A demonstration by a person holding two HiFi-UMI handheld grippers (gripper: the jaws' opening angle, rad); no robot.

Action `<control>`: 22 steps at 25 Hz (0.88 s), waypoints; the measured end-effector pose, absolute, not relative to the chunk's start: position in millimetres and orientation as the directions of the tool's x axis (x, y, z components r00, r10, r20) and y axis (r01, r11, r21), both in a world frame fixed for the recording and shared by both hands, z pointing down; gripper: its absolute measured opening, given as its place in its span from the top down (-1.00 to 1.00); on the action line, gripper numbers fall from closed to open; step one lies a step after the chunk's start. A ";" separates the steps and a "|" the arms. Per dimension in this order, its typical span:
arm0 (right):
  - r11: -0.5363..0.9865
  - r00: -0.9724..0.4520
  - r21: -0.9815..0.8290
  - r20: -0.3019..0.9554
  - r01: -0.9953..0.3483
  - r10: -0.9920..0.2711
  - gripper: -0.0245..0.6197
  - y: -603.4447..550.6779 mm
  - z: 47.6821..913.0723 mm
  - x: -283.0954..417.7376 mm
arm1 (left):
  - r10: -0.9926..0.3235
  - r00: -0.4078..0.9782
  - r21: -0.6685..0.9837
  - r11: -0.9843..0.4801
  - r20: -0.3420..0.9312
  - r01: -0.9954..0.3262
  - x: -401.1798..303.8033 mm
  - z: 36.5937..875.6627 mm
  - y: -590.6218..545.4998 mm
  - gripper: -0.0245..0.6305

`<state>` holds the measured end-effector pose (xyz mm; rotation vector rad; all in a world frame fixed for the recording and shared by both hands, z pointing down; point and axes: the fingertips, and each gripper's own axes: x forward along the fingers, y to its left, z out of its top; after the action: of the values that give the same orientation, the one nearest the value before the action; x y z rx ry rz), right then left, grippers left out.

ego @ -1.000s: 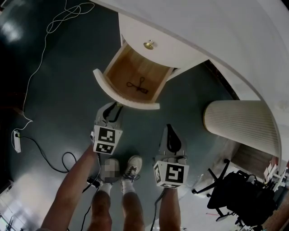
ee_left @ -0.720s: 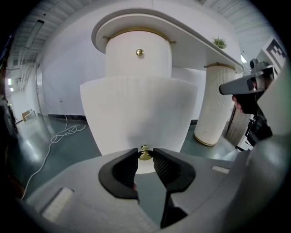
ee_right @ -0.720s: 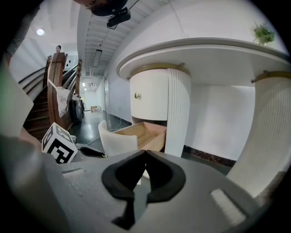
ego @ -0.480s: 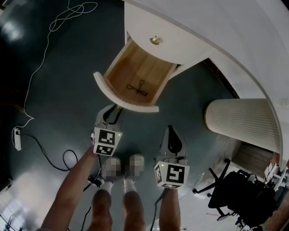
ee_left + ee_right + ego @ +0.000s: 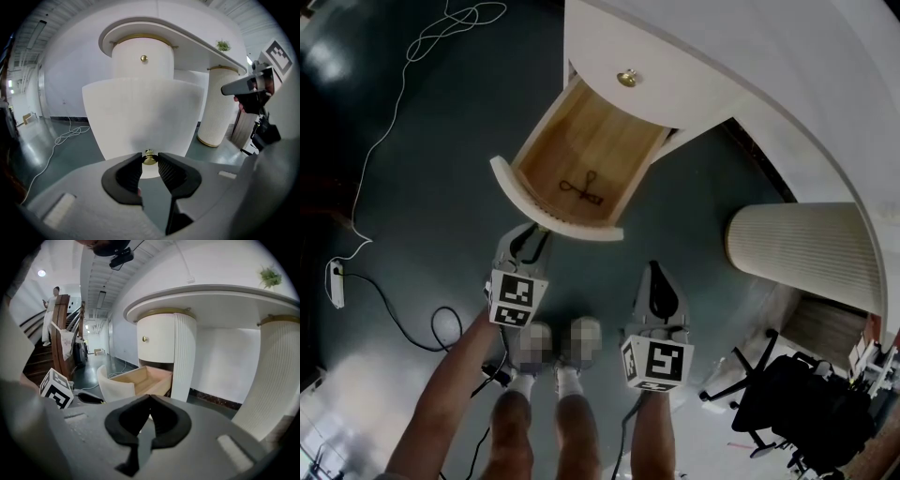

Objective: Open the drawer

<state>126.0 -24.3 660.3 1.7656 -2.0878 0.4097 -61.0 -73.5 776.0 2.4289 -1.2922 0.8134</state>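
Drawer [image 5: 548, 211]: pulled out (wooden inside), ahead of left hand-held gripper [image 5: 528, 239], which pinches its brass knob [image 5: 149, 160]. Right hand-held gripper [image 5: 150, 398]: pressed together, empty.

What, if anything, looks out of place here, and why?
Nothing is damaged or spilled. A loose white cable straggles over the floor left of the open drawer, possibly a trip hazard. The left gripper holds the drawer's brass knob.
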 end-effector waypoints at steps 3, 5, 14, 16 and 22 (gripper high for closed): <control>0.172 -0.144 0.019 0.461 -0.985 -0.875 0.92 -23.1 660.1 125.1 | -0.670 0.443 -0.023 -0.566 0.596 -0.824 -65.3 777.9 -65.1 0.58; 0.173 -0.145 0.018 0.463 -0.985 -0.875 0.92 -22.4 660.2 125.1 | -0.671 0.441 -0.024 -0.564 0.596 -0.826 -66.8 778.7 -61.5 0.58; 0.184 -0.151 0.026 0.465 -0.983 -0.872 0.92 -15.7 658.1 116.9 | -0.670 0.440 -0.024 -0.563 0.598 -0.826 -68.0 778.2 -60.4 0.57; 0.180 -0.147 0.026 0.466 -0.983 -0.873 0.92 -14.8 657.7 117.1 | -0.670 0.442 -0.024 -0.566 0.597 -0.824 -67.7 777.9 -60.2 0.57; 0.174 -0.144 0.021 0.466 -0.985 -0.873 0.92 -13.9 656.2 116.0 | -0.662 0.436 -0.033 -0.571 0.609 -0.820 -68.6 780.6 -59.6 0.57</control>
<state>116.0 -13.9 656.2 1.7582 -2.0848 0.4124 -68.6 -59.6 780.6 2.4238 -1.2838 0.8472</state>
